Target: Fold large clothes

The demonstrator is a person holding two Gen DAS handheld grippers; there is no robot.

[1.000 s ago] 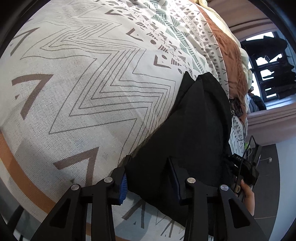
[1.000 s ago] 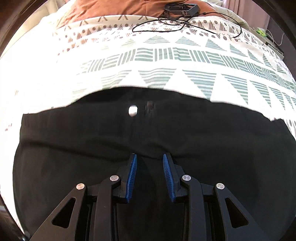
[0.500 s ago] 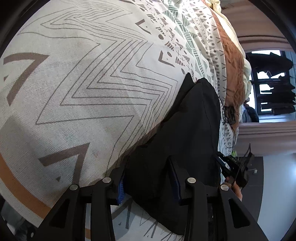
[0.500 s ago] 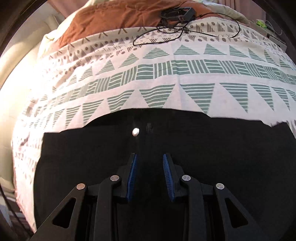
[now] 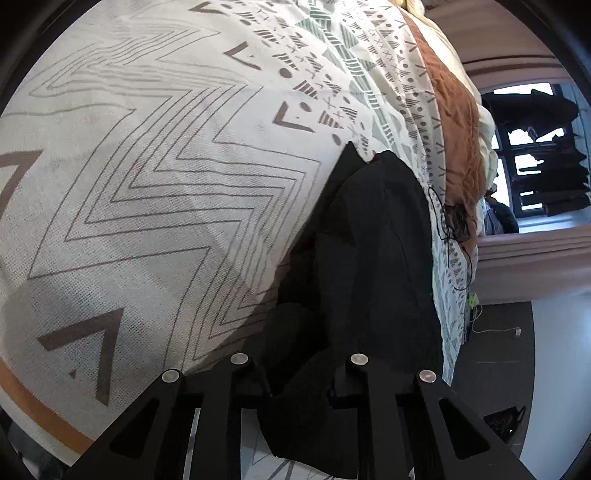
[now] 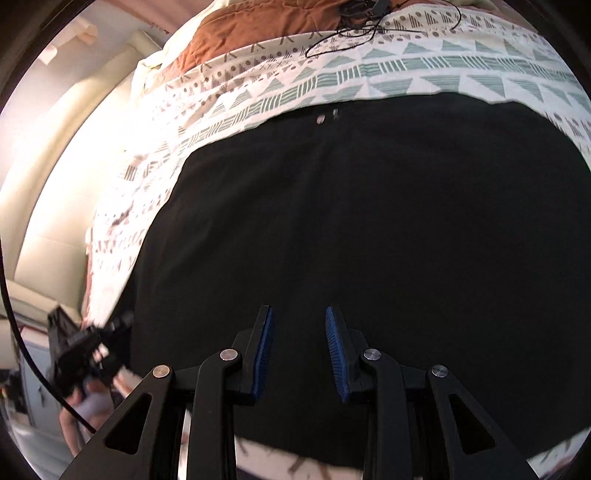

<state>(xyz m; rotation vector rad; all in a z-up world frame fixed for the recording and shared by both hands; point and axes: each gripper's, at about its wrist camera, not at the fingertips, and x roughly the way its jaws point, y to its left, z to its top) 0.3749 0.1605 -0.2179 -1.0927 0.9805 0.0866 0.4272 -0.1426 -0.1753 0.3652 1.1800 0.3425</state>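
A bed (image 5: 155,177) with a cream patterned cover fills both views: zigzag lines near its foot, teal triangles and a rust band (image 6: 258,26) toward the head, where a black cable (image 6: 369,26) lies. A dark window (image 5: 535,155) shows past the bed's far side. The black garment (image 6: 369,221) lies spread flat across the cover, a small silver button (image 6: 320,119) by its far edge.

The right gripper (image 6: 299,347) hovers over the near part of the cloth, fingers spread and empty. The left gripper (image 5: 299,384) reaches in at the garment's side edge; bunched cloth hides its pads, so I cannot tell whether it pinches.

Half a second ago those blue pads still showed; the fabric has since risen over them.
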